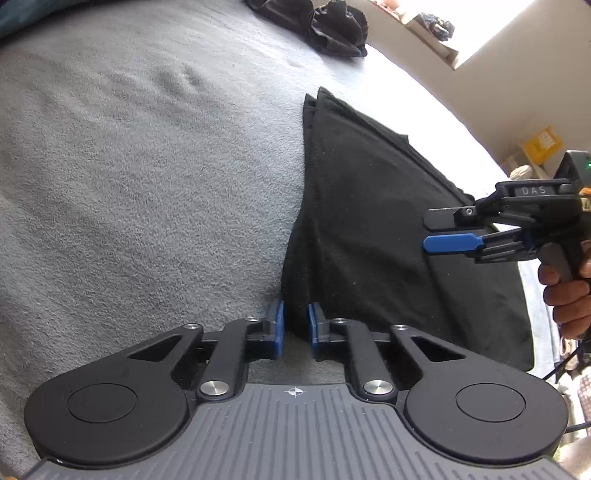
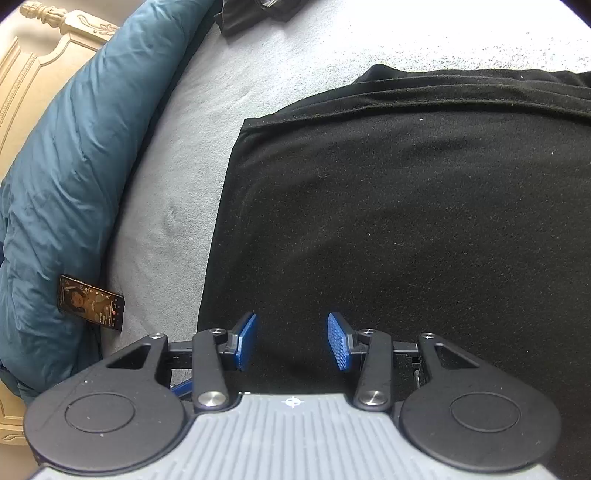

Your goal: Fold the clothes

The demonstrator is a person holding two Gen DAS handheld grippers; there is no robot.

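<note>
A black garment lies folded flat on the grey blanket of a bed, with layered edges along its far side. My left gripper sits at the garment's near left corner, its blue pads shut on the cloth edge. My right gripper, held by a hand, hovers over the garment's right part with its fingers apart and nothing between them. In the right wrist view the garment fills most of the frame, and the right gripper stands open just above it.
A crumpled pile of black clothes lies at the far end of the bed. A blue duvet is bunched along the left, with a phone beside it and a carved headboard behind. The bed's edge runs along the right in the left wrist view.
</note>
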